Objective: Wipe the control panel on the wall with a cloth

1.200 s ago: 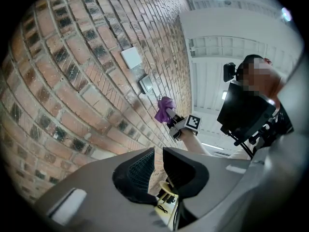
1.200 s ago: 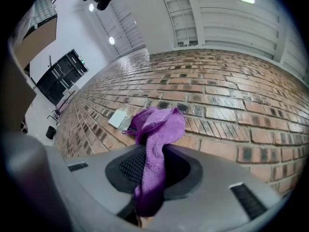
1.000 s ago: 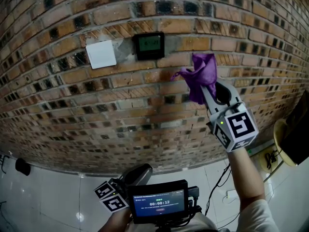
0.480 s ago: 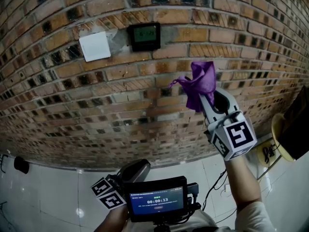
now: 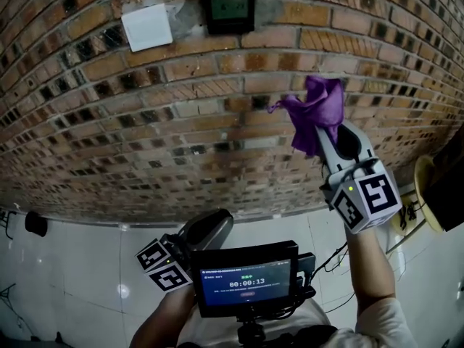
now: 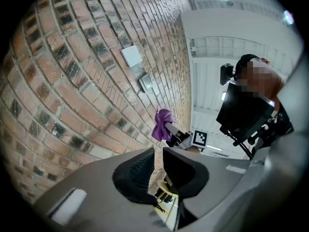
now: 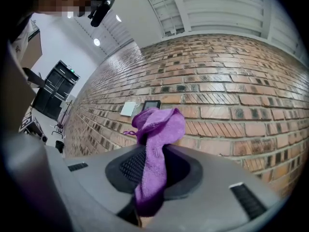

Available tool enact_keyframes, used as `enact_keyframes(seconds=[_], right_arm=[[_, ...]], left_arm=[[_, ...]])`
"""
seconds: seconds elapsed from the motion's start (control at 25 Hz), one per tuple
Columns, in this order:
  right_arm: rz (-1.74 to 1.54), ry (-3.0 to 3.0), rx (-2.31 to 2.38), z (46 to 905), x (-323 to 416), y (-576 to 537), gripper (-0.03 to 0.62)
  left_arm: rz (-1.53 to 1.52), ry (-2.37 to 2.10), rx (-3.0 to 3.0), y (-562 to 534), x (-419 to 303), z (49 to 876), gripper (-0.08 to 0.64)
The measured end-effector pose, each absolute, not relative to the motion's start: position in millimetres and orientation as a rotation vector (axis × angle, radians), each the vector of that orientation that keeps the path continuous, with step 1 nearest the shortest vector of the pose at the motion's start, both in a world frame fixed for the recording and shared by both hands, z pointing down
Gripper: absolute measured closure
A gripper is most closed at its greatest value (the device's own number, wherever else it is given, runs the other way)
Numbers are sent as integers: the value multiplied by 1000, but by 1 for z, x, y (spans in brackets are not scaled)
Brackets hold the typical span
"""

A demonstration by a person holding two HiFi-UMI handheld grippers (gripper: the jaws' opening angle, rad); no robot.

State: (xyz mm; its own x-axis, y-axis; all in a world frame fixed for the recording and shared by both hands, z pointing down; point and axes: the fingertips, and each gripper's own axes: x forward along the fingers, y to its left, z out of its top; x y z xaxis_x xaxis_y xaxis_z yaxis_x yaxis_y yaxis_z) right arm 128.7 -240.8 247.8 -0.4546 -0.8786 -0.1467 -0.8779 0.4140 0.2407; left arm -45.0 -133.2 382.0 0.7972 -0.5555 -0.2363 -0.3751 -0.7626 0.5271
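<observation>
The dark control panel [image 5: 228,11] with a green display hangs on the brick wall [image 5: 181,122], next to a white switch plate [image 5: 147,27]. My right gripper [image 5: 316,135] is shut on a purple cloth [image 5: 315,111], held up in front of the bricks, below and to the right of the panel and not touching it. In the right gripper view the cloth [image 7: 157,144] droops between the jaws, with the panel [image 7: 152,105] behind it. My left gripper [image 5: 210,229] hangs low near the floor, jaws closed on nothing; its own view shows the panel [image 6: 146,83] and cloth [image 6: 162,124] far off.
A small screen with a timer [image 5: 246,285] sits at the bottom of the head view. At the far right, a yellow round object [image 5: 428,194] and cables [image 5: 333,256] lie by the wall base. A black object [image 5: 34,223] rests on the white floor at left.
The panel has slid toward the top of the head view. The right gripper with the cloth now stands lower and further right of the panel than a second ago. The left gripper stays low.
</observation>
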Motion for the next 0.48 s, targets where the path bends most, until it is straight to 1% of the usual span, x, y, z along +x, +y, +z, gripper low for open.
enact_keyframes(seconds=[0.28, 0.48], right_arm=[[-380, -2641, 1634, 268, 127, -230, 502], [-264, -2650, 1639, 295, 127, -224, 502]], left_arm=[[-531, -702, 2511, -130, -48, 386, 503], [-535, -697, 2505, -130, -49, 388, 503]])
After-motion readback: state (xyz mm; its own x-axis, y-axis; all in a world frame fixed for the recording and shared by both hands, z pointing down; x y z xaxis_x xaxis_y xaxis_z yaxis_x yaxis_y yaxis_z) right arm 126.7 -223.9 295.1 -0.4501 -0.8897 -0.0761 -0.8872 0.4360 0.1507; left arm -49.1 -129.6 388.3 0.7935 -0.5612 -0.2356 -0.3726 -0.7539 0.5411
